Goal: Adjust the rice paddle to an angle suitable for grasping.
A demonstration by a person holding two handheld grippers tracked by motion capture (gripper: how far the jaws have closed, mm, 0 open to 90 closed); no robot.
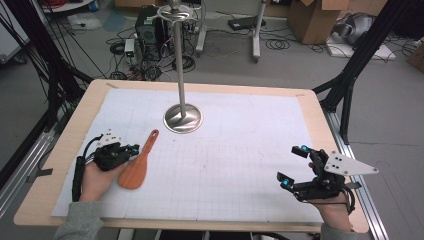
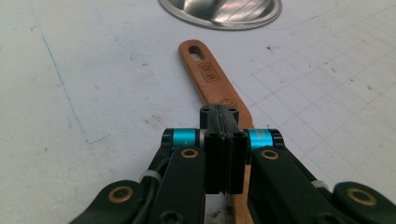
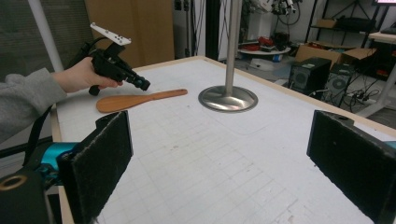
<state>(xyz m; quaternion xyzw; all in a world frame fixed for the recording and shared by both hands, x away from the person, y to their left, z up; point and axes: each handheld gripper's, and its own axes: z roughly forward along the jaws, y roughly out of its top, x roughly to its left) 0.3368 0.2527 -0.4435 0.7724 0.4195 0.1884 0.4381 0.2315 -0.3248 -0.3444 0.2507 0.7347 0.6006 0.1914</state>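
An orange-brown wooden spatula lies flat on the white gridded sheet at the left, handle pointing toward the metal stand. My left gripper hovers low over the spatula's neck, its jaws shut pad against pad. In the left gripper view the closed tips sit right above the spatula handle, which runs on beneath them; nothing shows between the pads. The right gripper view shows the left gripper just above the spatula. My right gripper rests at the front right, open wide and empty.
A metal stand with a round base and a tall pole rises at the middle back of the sheet. The wooden table's rim borders the sheet. Black frame legs, cables and boxes stand on the floor behind.
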